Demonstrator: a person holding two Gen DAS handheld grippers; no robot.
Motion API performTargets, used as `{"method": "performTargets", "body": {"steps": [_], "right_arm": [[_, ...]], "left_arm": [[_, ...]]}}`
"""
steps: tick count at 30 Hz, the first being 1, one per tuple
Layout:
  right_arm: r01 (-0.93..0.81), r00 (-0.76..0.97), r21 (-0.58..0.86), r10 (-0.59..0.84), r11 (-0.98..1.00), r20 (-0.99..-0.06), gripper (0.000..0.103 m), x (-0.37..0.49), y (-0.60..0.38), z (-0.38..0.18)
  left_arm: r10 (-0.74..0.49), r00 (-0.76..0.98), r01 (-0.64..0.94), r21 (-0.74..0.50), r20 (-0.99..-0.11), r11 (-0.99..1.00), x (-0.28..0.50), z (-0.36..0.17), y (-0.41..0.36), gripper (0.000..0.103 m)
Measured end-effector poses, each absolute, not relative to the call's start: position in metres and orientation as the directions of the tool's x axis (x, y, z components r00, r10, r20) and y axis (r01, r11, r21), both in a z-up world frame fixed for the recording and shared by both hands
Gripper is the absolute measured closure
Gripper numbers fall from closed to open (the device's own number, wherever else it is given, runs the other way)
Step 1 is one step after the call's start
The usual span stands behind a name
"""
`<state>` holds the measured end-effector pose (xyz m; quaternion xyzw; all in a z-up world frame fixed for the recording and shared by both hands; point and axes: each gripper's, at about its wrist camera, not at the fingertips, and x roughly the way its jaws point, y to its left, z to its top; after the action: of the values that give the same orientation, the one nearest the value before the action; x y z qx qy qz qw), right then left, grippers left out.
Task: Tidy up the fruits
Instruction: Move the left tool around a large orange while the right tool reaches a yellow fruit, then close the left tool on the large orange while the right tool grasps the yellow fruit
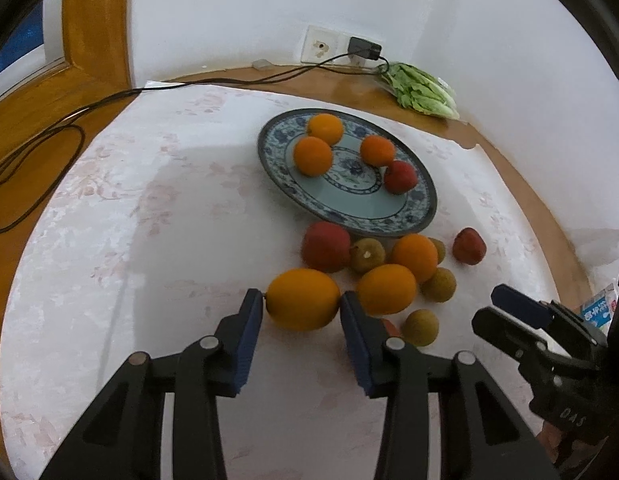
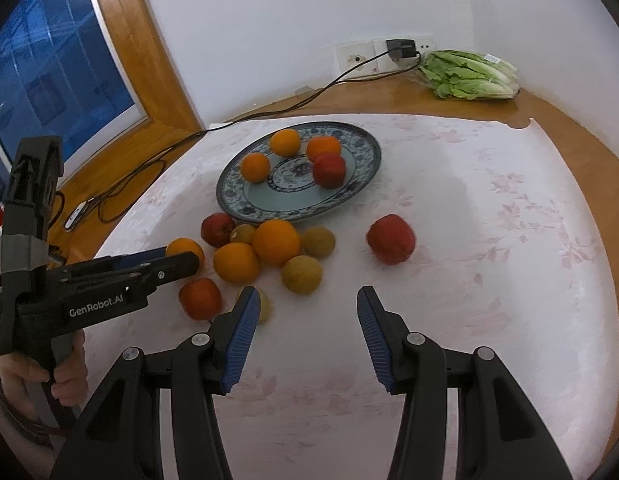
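Note:
My left gripper (image 1: 302, 305) is shut on an orange (image 1: 303, 298) that rests on the white cloth, its blue pads pressing both sides. Just beyond lies a cluster of loose fruit: another orange (image 1: 386, 289), a red apple (image 1: 326, 246) and several small brown-green fruits. One red apple (image 2: 390, 239) lies apart to the right. The blue-patterned plate (image 1: 349, 212) holds three oranges and a red apple (image 1: 400, 177). My right gripper (image 2: 305, 312) hovers open over bare cloth with nothing between its fingers. In the right wrist view the left gripper (image 2: 181, 264) reaches in from the left.
A bagged lettuce (image 2: 469, 76) lies at the back right near the wall. A black cable (image 1: 109, 100) runs from a charger in the wall socket (image 1: 363, 49) across the wooden table edge. A small carton (image 1: 597, 308) shows at the right edge. A wooden window frame is at the left.

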<state>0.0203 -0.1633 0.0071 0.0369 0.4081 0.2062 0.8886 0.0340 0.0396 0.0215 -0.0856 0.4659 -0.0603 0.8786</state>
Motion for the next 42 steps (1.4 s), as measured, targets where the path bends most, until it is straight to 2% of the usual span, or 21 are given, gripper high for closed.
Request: {"method": "performTargets", "body": {"steps": [8, 12, 27, 42], "right_arm": [[-0.391, 0.548, 0.242, 0.436, 0.888, -0.714, 0.051, 0.016, -0.143, 0.000], [-0.409, 0.532, 0.233, 0.438, 0.882, -0.725, 0.060, 0.018, -0.135, -0.005], [-0.445, 0.512, 0.201, 0.432, 0.873, -0.742, 0.078, 0.020, -0.119, -0.016], [-0.449, 0.519, 0.221, 0.454, 0.866, -0.725, 0.078, 0.017, -0.126, -0.004]], "left_arm": [[-0.178, 0.566, 0.012, -0.207, -0.805, 0.978, 0.032, 0.022, 0.046, 0.061], [-0.177, 0.565, 0.011, -0.207, -0.806, 0.978, 0.032, 0.022, 0.046, 0.061], [-0.153, 0.564, -0.011, -0.193, -0.811, 0.981, 0.031, 0.022, 0.045, 0.061], [-0.146, 0.575, -0.016, -0.190, -0.805, 0.982, 0.029, 0.031, 0.045, 0.061]]}}
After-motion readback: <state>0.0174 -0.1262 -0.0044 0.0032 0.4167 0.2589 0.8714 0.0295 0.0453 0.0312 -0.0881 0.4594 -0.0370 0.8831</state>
